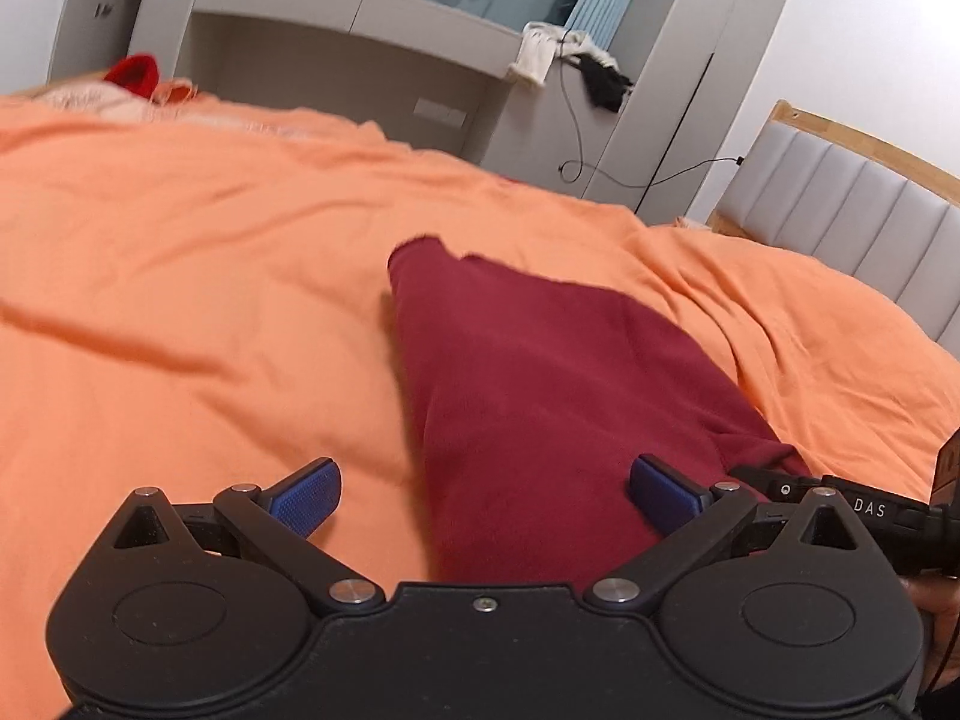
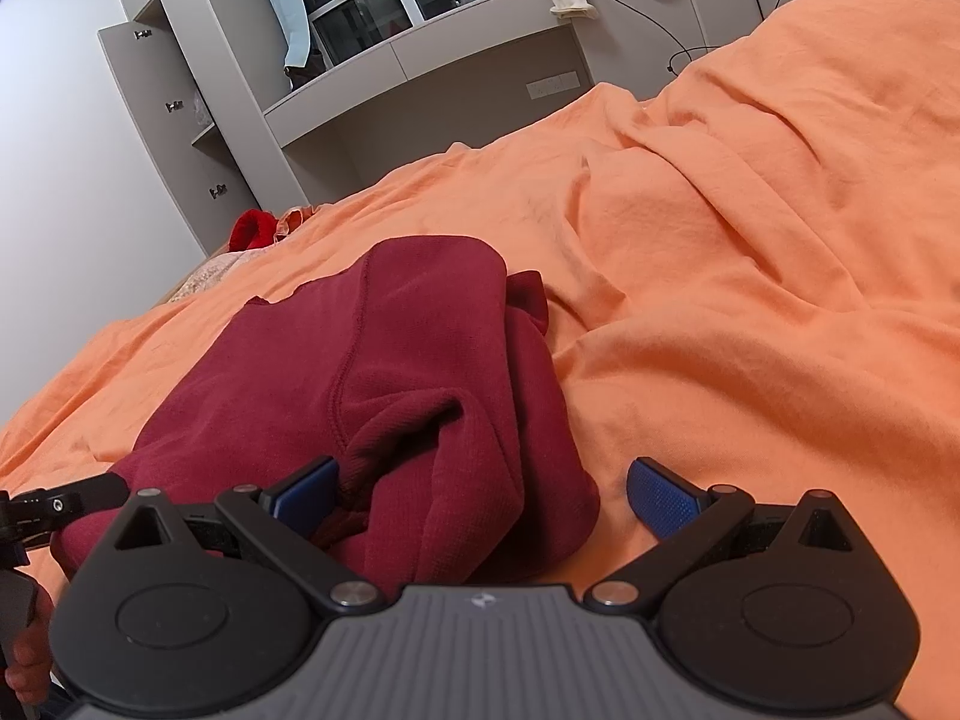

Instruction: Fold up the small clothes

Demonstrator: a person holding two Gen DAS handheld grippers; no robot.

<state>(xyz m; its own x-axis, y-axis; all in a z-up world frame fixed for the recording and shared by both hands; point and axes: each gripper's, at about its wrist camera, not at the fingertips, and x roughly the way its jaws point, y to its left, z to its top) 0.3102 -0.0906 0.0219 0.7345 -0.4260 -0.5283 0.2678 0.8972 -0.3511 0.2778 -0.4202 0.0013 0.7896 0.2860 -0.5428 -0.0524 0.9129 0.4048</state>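
Observation:
A dark red knit garment (image 1: 540, 384) lies folded lengthwise on the orange bedcover (image 1: 180, 276). My left gripper (image 1: 486, 495) is open, its blue pads spread wide over the garment's near left edge. In the right wrist view the same garment (image 2: 384, 372) shows a seam and a bunched fold at its near end. My right gripper (image 2: 483, 495) is open too, straddling that bunched end, with the left pad (image 2: 306, 495) against the cloth and the right pad (image 2: 663, 498) over the orange bedcover (image 2: 750, 276). Neither holds anything.
A bright red item (image 1: 132, 75) and pale fabric lie at the bed's far edge. Grey built-in shelves (image 1: 336, 42) with clothes and a cable stand behind the bed. A padded headboard (image 1: 852, 204) rises on the right. The other gripper's black body (image 1: 870, 507) is close by.

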